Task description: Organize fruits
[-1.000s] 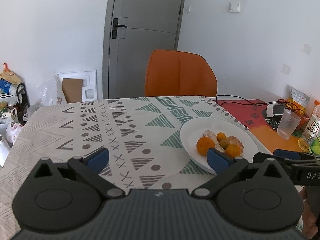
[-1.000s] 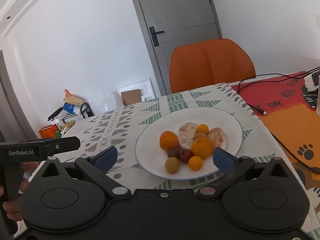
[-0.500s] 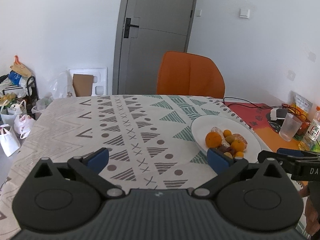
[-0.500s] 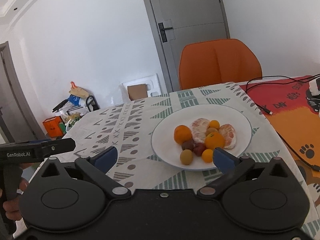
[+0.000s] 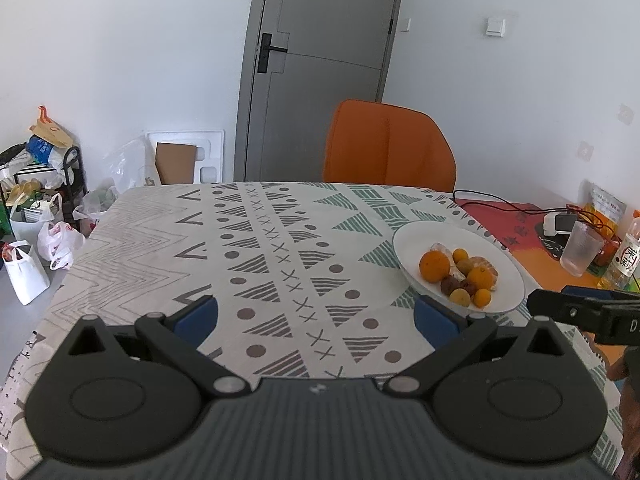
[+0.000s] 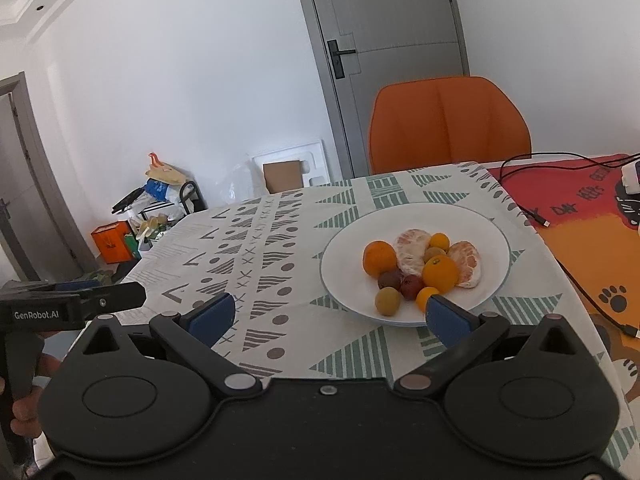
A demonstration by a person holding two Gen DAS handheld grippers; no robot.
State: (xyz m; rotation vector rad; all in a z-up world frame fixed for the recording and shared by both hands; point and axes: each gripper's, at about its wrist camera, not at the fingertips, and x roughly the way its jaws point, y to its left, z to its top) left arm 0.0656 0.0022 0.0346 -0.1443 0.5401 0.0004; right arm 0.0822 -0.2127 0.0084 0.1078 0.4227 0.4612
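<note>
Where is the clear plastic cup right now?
Only the left wrist view shows the clear plastic cup: at far right on the orange mat, beyond the white fruit plate, beside a labelled bottle.

A white plate (image 6: 484, 236) with a thin bluish rim is seen just ahead of the right gripper (image 6: 328, 316), in front of its right fingertip, and ahead and to the right of the left gripper (image 5: 316, 316). On it the fruits are heaped touching one another: a whole orange (image 6: 379, 257) on the left, two peeled mandarin halves (image 6: 412, 252) behind, a second orange (image 6: 440, 273) toward the right, two small dark red fruits (image 6: 412, 285) in the middle, a yellow-green one (image 6: 387, 301) nearest, and small kumquat-like ones (image 6: 439, 241) among them.
</note>
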